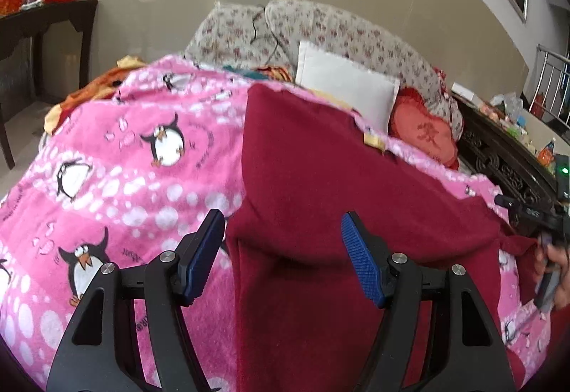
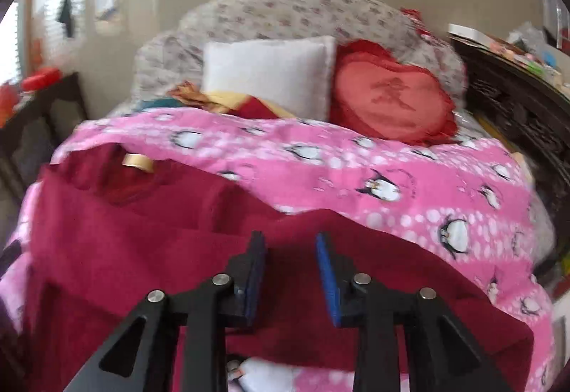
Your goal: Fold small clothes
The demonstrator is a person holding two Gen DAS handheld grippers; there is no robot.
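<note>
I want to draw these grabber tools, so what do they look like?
Both look alike. The left gripper and the right gripper each have black plastic arms shaped like open triangles, round silver bolts at the joints, and two flat jaws faced with bumpy blue pads. No cables or writing show on them.

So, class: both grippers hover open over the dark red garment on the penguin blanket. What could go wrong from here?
1. The dark red garment lies rumpled with a fold already across it, so a pinch may catch two layers.
2. It rests on the soft pink penguin blanket; the left gripper sits right at the garment's edge and might grab blanket too.
3. The right gripper view is blurred, so its aim may be off.
</note>
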